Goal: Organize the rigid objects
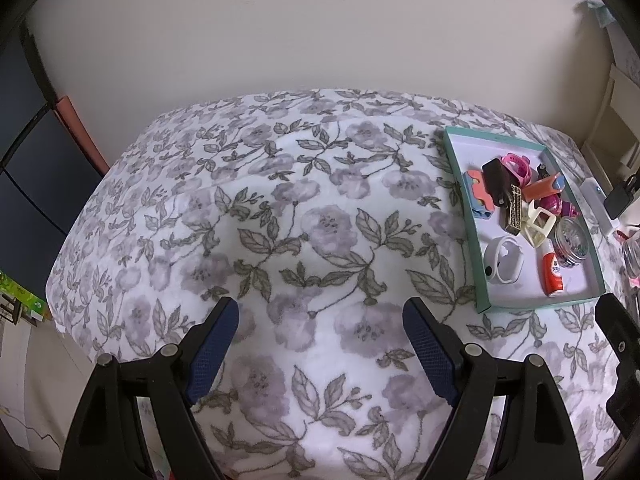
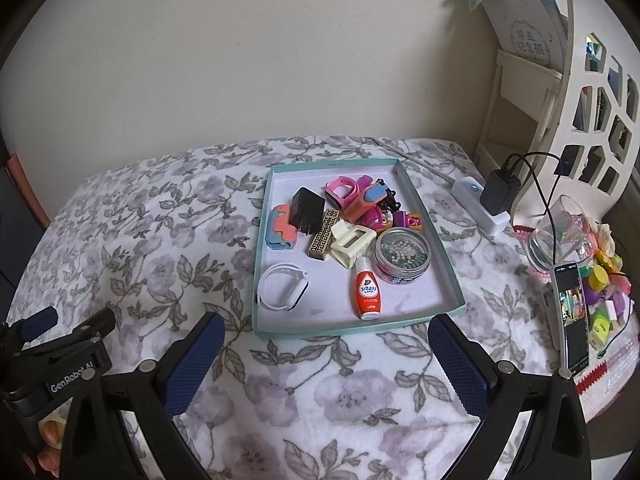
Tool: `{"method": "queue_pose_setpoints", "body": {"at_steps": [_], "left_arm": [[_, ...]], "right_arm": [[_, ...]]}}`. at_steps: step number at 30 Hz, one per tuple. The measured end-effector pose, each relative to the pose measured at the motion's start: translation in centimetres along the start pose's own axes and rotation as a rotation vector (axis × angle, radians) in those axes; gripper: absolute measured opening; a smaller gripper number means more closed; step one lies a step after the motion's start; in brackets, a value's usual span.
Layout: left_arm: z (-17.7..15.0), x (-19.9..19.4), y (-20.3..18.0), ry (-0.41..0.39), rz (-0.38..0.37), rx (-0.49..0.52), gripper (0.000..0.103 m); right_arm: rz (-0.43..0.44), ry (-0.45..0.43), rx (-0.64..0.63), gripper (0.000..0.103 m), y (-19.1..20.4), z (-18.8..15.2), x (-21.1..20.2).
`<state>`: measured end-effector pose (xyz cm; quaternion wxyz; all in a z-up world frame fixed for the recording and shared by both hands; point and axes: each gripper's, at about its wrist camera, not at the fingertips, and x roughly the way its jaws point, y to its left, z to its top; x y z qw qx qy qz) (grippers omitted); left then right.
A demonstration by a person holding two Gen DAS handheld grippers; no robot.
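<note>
Both my tools, the left tool [image 1: 320, 344] and the right tool [image 2: 326, 360], hang spread apart and empty over the floral bed [image 2: 160, 240]. The tray [image 2: 452, 276] of trinkets lies at twelve o'clock of my right tool. I judge the orange bottle [image 2: 366, 290] nearest, so I should pinch its flat sides squarely.

illumination is soft, diffuse and moderately dim in both views, with a cool cast. shadows are faint; a weak one falls inside the tray [image 2: 448, 256] along its walls. no strong glare. fisheye distortion bends the wall [image 1: 280, 32] and bedspread [image 1: 304, 216] edges; corners vignette to black. focus is mildly soft throughout.
</note>
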<state>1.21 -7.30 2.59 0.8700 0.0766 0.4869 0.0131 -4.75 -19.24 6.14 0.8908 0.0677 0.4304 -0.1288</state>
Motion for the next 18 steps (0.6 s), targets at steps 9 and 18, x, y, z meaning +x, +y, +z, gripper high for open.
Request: {"method": "queue_pose_setpoints", "body": {"at_steps": [9, 18], "left_arm": [[0.04, 0.16, 0.01, 0.007, 0.002, 0.005, 0.085], [-0.09, 0.0, -0.14, -0.019, 0.026, 0.024, 0.085]], "right_arm": [[-0.003, 0.01, -0.008, 0.103, -0.02, 0.06, 0.49], [-0.008, 0.019, -0.01, 0.103, -0.1, 0.0, 0.84]]}}
